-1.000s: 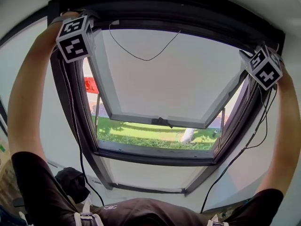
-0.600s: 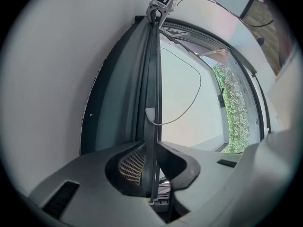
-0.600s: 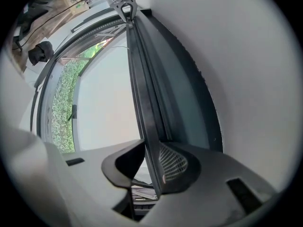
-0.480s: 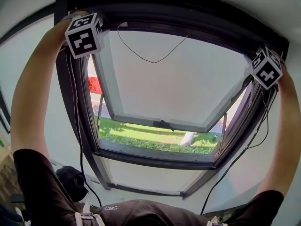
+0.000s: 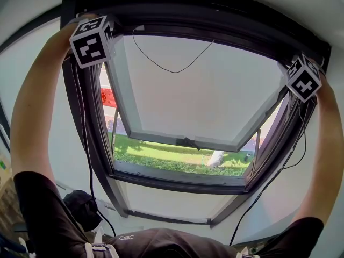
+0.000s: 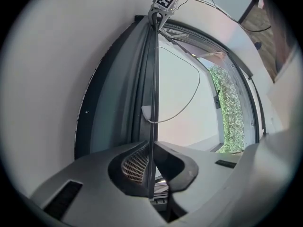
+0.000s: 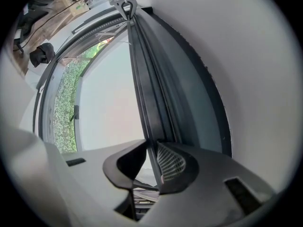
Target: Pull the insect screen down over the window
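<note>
The roof window [image 5: 177, 179] stands tilted open, with grass below its sash [image 5: 204, 90]. The insect screen's thin dark pull bar [image 5: 204, 32] lies along the top of the frame. My left gripper [image 5: 110, 30] is at the bar's left end and my right gripper [image 5: 289, 63] at its right end. In the left gripper view the bar [image 6: 154, 79] runs between the jaws of my left gripper [image 6: 152, 157], which have just been closing and now pinch it. In the right gripper view the bar [image 7: 142, 79] sits between the closing jaws of my right gripper [image 7: 152, 159], pads touching it.
A thin black cord [image 5: 172, 69] hangs in a loop across the sash glass. A cable [image 5: 86, 144] trails down from the left gripper and another cable [image 5: 269, 181] from the right gripper. White sloped wall surrounds the dark frame [image 5: 80, 117]. A dark bag [image 5: 80, 206] lies below at the left.
The head view has shifted slightly, so the window sits a little higher and to the right. Both grippers stay at the top corners of the frame.
</note>
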